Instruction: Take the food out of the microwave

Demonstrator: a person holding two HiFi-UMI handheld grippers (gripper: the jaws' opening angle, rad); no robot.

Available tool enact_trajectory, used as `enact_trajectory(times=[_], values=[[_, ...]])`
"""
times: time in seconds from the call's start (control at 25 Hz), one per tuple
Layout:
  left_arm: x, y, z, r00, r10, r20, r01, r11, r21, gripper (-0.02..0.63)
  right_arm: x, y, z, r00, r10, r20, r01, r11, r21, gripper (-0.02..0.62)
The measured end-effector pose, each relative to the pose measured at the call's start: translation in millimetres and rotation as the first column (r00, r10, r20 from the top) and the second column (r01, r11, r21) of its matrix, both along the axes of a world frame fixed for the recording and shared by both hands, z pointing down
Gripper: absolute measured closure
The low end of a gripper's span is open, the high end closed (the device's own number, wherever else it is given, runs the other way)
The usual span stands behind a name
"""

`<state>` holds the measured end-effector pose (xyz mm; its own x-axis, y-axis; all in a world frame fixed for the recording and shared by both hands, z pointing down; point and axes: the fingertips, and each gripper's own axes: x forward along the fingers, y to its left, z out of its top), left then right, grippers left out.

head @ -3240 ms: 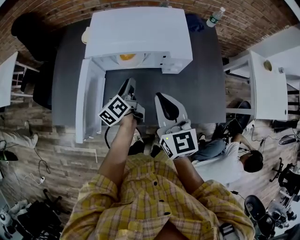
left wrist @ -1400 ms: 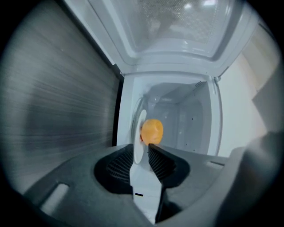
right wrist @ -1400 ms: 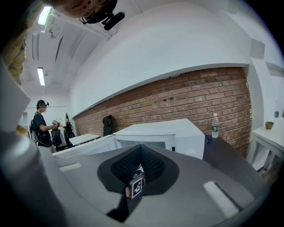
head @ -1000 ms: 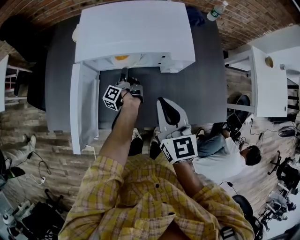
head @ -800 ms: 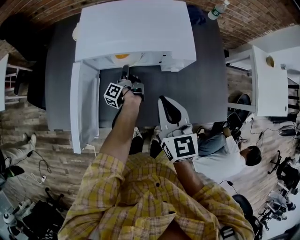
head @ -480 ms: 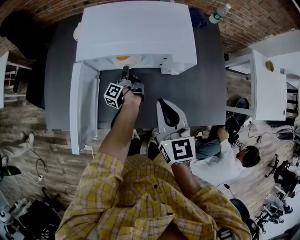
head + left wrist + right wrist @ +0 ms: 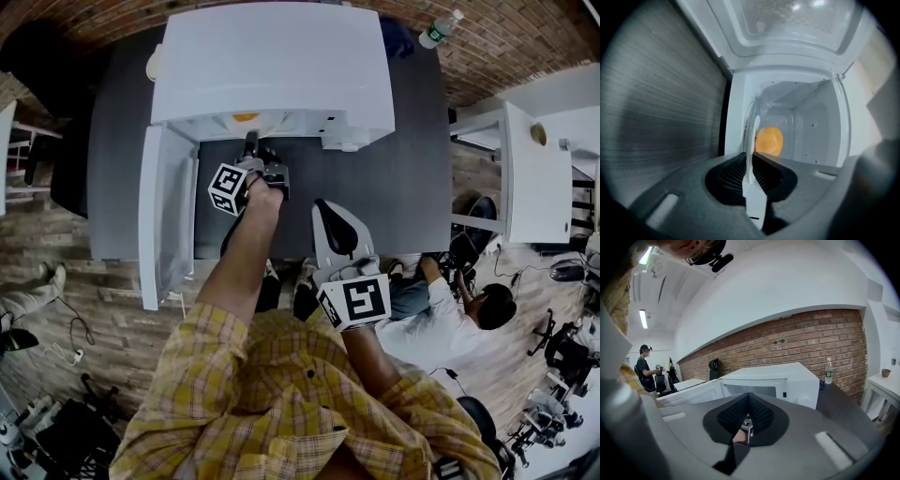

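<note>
The white microwave (image 7: 272,66) stands on the dark table with its door (image 7: 167,216) swung open to the left. Inside, an orange food item (image 7: 768,140) lies on a white plate (image 7: 752,136); from the head view only a bit of the orange food (image 7: 246,117) shows. My left gripper (image 7: 249,145) reaches into the opening. Its jaws have just been closing, and the left gripper (image 7: 750,157) pads now press on the plate's rim. My right gripper (image 7: 328,208) hangs back over the table's front edge; in its own view the right gripper (image 7: 749,397) looks shut and holds nothing.
A water bottle (image 7: 437,30) stands at the table's back right corner. A white side table (image 7: 534,169) is to the right, with a seated person (image 7: 459,314) near it. The dark table (image 7: 394,187) top lies bare right of the microwave. A brick wall runs behind.
Since the oldest frame my left gripper has gone forward from mid-table to the microwave opening. Over the last second both grippers have stayed nearly in place.
</note>
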<state>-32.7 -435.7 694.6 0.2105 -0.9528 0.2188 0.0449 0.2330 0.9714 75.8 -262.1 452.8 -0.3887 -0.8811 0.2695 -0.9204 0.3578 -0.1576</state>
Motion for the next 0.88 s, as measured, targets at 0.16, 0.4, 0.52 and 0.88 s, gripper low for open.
enact_trajectory(times=[0.16,0.4,0.52,0.88], values=[[1.8,-0.1,-1.5,1.000,0.016,0.018,-0.016,1.000,0.004,0.583,1.4,0.6,1.0,1.000,0.006,-0.004,-0.006,1.000,-0.004,0.591],[0.4,1.7,-8.1,1.000,0.009,0.020,-0.009,1.000,0.019,0.597,2.8,3.2,-0.2,1.000,0.008,-0.008,-0.008,1.000,-0.003,0.591],[-2.3,2.8,-9.3,1.000,0.002,0.016,-0.003,1.000,0.020,0.597,1.8,4.3,-0.4,1.000,0.008,-0.008,-0.008,1.000,0.000,0.591],[-3.1,12.7,-14.4,1.000,0.018,0.016,-0.018,0.999,0.030,0.597,1.7,12.0,-3.6,1.000,0.008,-0.009,-0.008,1.000,0.008,0.591]])
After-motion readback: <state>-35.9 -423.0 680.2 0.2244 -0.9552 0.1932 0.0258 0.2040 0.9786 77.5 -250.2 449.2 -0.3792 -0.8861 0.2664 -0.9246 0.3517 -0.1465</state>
